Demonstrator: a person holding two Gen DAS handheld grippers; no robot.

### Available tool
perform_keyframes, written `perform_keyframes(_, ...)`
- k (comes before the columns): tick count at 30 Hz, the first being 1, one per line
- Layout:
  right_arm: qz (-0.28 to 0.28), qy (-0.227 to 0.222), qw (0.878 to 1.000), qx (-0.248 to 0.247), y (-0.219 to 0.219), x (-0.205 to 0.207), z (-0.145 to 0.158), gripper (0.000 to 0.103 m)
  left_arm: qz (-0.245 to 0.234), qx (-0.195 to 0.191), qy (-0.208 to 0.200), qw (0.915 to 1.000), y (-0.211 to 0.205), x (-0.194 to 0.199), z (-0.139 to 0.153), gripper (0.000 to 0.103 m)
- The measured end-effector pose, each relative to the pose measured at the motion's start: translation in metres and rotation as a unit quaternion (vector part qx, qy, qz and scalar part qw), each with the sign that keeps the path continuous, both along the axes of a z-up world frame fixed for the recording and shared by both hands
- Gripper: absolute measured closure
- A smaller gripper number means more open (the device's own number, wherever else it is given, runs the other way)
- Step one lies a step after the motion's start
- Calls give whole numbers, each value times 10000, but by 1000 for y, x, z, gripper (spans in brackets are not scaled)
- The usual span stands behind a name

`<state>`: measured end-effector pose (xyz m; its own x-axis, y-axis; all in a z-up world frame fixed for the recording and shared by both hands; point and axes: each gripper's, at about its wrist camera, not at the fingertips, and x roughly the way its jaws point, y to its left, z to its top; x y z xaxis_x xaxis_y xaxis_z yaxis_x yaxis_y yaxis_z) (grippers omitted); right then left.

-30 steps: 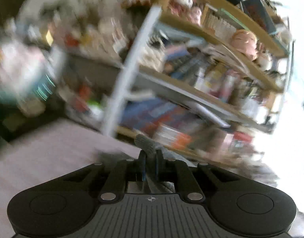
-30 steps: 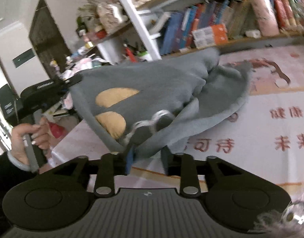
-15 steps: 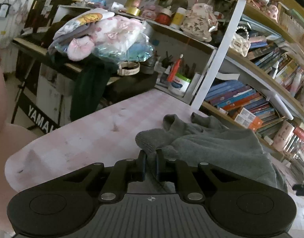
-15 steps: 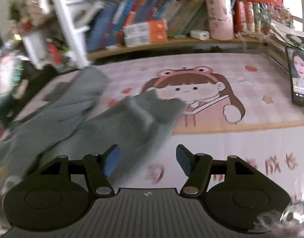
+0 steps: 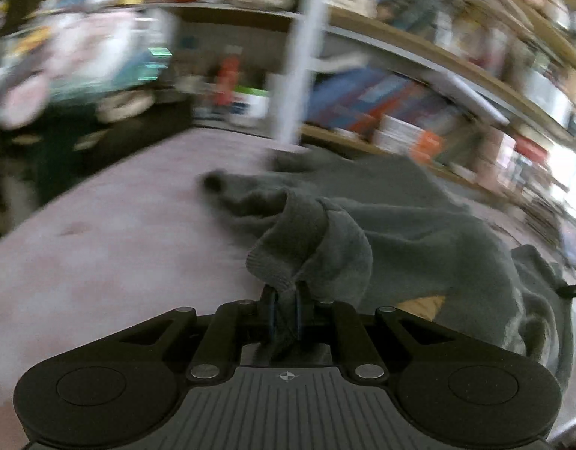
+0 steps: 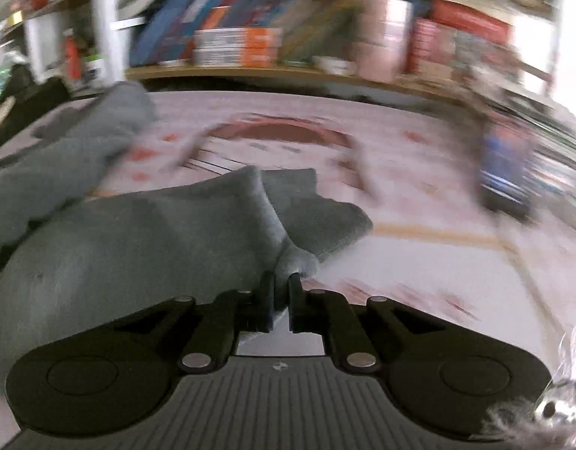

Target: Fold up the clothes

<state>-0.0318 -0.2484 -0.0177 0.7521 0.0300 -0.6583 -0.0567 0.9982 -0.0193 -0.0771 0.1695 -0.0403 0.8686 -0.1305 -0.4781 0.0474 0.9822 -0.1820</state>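
A lived-in home room: crowded wooden bookshelves [image 6: 272, 71] packed with books run behind a table under a pink cartoon-print cloth [image 6: 419, 202], and to the shelves' left a side surface holds heaped bags and clutter [image 5: 74, 60]

I can read no text in either wrist view; motion blur smears everything. The spines of the coloured books [image 6: 227, 33] on the wooden shelf [image 6: 272, 73] show only bands of colour, and the red marks printed on the pink cartoon-patterned desk cover [image 6: 419, 195] near its front edge stay illegible.
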Motion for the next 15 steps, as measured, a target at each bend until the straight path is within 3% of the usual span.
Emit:
perform_keyframes(4, -885, 5, 9958, -213, -76, -66, 6, 97, -1033, 369, -32, 9940, -60, 27, 2, 94)
perform_keyframes(8, -903, 5, 9950, 430, -106, -118, 12, 97, -1223, 5, -31, 9925, -77, 56, 7, 94)
perform_keyframes(11, -761, -61, 9955, 559, -100, -129, 11, 97, -801, -218, -367, 9959, -62, 61, 23, 94)
perform_keyframes(15, -682, -156, 9941, 829, -91, -122, 7, 95, 206, -502, -1063, 9929, 4, 21, 55, 94)
